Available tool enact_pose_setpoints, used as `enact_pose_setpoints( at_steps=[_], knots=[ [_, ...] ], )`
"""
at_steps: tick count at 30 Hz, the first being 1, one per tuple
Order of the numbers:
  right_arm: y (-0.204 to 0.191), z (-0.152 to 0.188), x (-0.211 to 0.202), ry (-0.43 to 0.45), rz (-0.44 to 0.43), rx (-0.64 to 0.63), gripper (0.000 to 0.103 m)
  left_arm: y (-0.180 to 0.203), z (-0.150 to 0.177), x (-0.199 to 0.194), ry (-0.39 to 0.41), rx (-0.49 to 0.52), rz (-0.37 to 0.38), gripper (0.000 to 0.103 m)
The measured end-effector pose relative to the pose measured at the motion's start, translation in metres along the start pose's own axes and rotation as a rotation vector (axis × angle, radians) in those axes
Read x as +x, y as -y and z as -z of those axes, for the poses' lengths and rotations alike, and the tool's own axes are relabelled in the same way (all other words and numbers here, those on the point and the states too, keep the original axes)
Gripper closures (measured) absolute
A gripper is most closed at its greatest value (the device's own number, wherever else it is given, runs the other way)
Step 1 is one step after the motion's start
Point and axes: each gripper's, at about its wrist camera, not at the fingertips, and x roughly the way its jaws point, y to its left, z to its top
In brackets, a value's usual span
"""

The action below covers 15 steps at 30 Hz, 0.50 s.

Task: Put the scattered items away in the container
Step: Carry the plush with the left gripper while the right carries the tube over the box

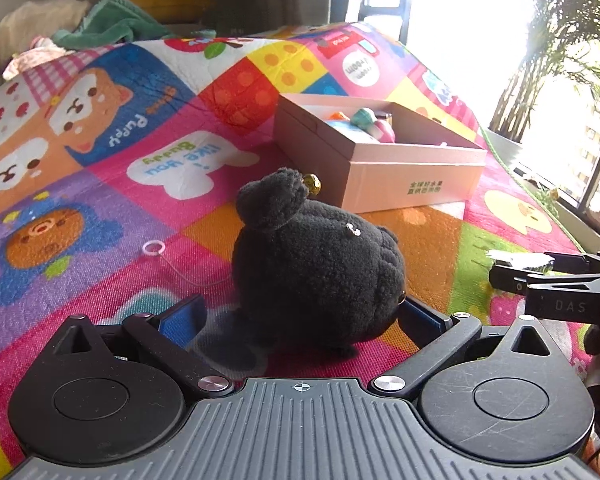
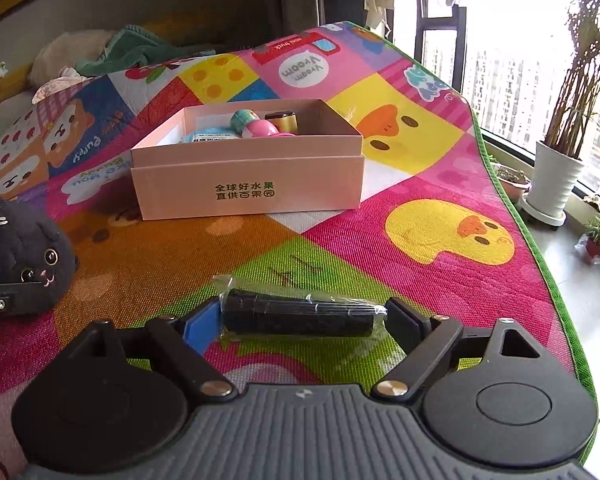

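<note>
A black plush cat [image 1: 316,264] sits on the colourful play mat between the fingers of my left gripper [image 1: 300,316]. The right pad touches its side and a gap shows at the left pad, so this gripper is open. My right gripper [image 2: 300,318] is shut on a black cylinder in clear wrap [image 2: 298,318], its pads meeting the wrap at both ends. The open pink box [image 2: 248,184] lies beyond on the mat, also seen in the left view as the box [image 1: 412,176]. It holds several small toys. The plush [image 2: 24,256] shows at the far left of the right view.
The mat's green edge [image 2: 512,208] runs along the right, with potted plants [image 2: 556,176] and a window sill beyond. A small white ring on a thread [image 1: 154,248] lies left of the plush. A green cloth [image 1: 112,20] and cushions lie at the back.
</note>
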Motion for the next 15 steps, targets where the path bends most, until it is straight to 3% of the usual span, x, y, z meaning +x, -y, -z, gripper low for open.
enact_pose_setpoints(
  at_steps=[5, 15],
  knots=[
    [0.0, 0.001, -0.001, 0.006, -0.005, -0.003, 0.015, 0.013, -0.007, -0.001, 0.03, 0.145, -0.002, 0.0],
    [-0.001, 0.003, -0.004, 0.033, -0.022, -0.012, 0.015, 0.012, -0.027, 0.018, -0.046, 0.146, -0.022, 0.0]
  ],
)
